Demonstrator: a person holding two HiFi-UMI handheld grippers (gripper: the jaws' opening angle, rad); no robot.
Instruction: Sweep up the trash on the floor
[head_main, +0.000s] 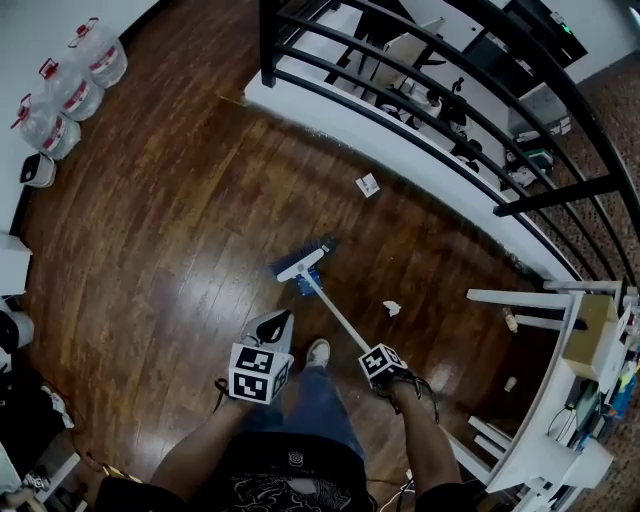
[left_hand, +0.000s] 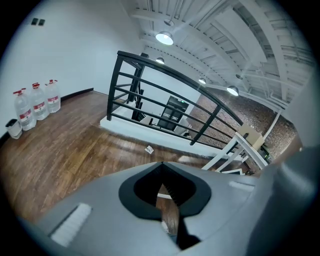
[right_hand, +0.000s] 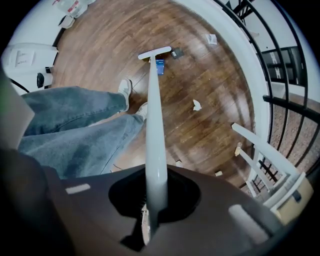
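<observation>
Crumpled white paper (head_main: 392, 308) lies on the dark wooden floor (head_main: 180, 230) just right of the broom's white handle (head_main: 338, 316), about halfway along it. A second scrap of paper (head_main: 368, 184) lies farther out, near the white ledge under the black railing (head_main: 420, 90). Two small pale bits (head_main: 511, 320) rest close to the legs of a white rack (head_main: 560, 300) at the right. The broom head (head_main: 303, 262) rests on the boards ahead of the person, well short of the far scrap, with something blue (head_main: 308, 284) right against it (bristles or litter, it is hard to say).

The right gripper (head_main: 370, 352) has its jaws clamped around the upper end of the handle, which runs straight out from between them down to the head. The left gripper (head_main: 283, 316) hangs beside it over the floor, jaws brought together at the tips with nothing between them.

The person's jeans (right_hand: 75, 130) and a pale shoe (head_main: 318, 351) show below the grippers. Several clear water bottles (head_main: 70, 85) with red caps stand against the white wall in the far left corner, well apart from the litter.
</observation>
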